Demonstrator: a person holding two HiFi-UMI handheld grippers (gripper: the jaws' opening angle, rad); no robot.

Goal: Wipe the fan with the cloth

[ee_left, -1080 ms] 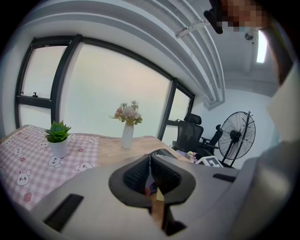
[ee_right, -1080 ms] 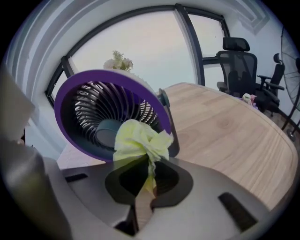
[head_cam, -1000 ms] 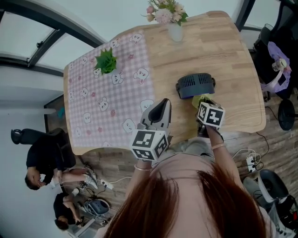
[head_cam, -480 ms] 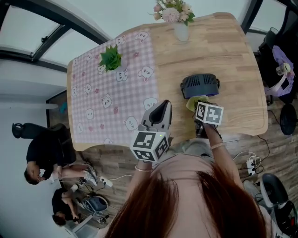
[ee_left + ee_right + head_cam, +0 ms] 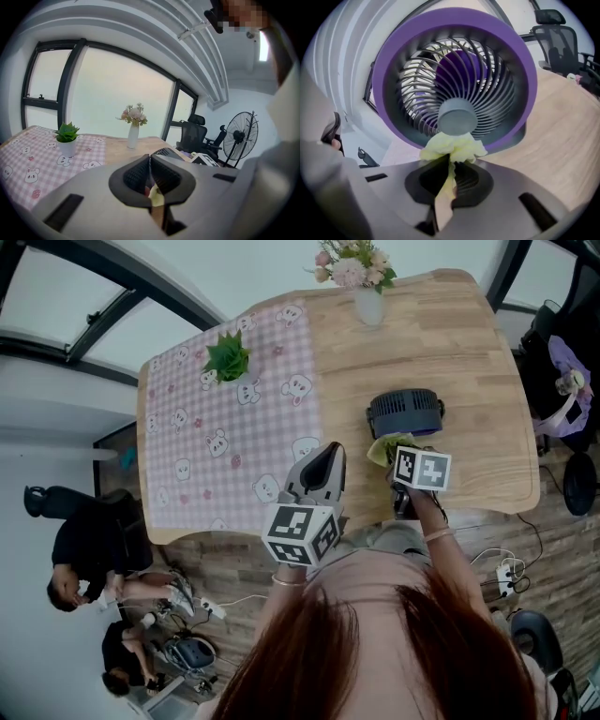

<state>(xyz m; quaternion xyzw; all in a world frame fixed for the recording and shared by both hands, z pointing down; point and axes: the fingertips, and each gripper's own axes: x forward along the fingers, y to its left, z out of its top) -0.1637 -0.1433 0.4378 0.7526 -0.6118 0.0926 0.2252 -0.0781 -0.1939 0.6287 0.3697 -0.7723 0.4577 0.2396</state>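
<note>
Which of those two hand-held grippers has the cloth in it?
The right gripper: its jaws pinch the yellow cloth right in front of the purple fan. The left gripper has its jaws together on nothing.

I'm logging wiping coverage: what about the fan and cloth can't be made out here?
Right gripper view: the lower rim and base of the fan, hidden behind the cloth and the right hand-held gripper; whether the cloth presses the fan is unclear.
Head view: where cloth meets fan, too small and partly under that gripper's marker cube.
Left gripper view: most of the fan, behind the left hand-held gripper.
</note>
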